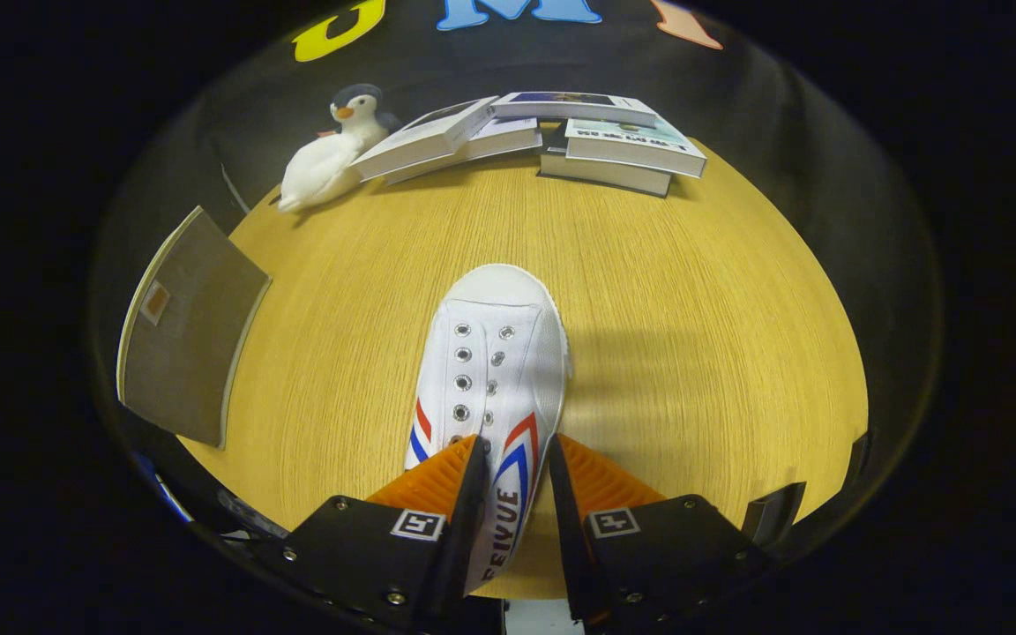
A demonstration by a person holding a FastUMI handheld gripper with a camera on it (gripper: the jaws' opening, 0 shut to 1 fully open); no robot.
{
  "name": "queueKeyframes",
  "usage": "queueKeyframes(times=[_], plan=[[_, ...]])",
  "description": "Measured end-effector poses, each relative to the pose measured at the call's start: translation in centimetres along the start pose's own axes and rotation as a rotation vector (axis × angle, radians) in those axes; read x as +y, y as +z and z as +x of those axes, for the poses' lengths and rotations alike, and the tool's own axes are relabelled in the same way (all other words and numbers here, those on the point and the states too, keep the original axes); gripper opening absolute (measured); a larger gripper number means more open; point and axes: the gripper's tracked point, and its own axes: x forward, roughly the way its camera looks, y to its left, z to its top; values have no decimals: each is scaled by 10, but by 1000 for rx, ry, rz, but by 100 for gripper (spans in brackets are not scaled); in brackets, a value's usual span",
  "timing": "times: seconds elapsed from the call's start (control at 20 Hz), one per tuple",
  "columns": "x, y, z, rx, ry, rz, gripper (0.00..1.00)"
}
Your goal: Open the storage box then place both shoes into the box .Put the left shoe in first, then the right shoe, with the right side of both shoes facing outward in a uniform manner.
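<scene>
Shoe [492, 370], white canvas with red and blue stripes on its side, sits in the lower centre of the frame, toe pointing up the frame toward the books. The gripper [513, 481] has its two fingers closed to a narrow gap on the shoe's side wall near the collar, one finger inside the opening and one outside, so the shoe appears held by that thin wall. Whether the shoe is lifted or resting on the wooden table [693, 335] cannot be told.

At left of the frame a grey flat panel [190, 353] stands tilted at the table edge; it may be the box lid, though the box body is not clear. In the upper part of the frame lie stacked books [561, 137] and a toy penguin [332, 150].

Risks, as a judgement: a grip on soft canvas alone could let the shoe swing, twist or slip out during carrying. A twist would spoil the required facing of its right side. The toe could also catch the panel on the way in.
</scene>
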Motion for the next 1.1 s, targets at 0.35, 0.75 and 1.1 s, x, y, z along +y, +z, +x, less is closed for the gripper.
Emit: queueKeyframes(times=[0.35, 0.75, 1.1], plan=[[2, -1, -12, -23, -3, 148, 0], [34, 30, -55, -98, 93, 362, 0], [94, 66, -99, -162, 181, 381, 0]])
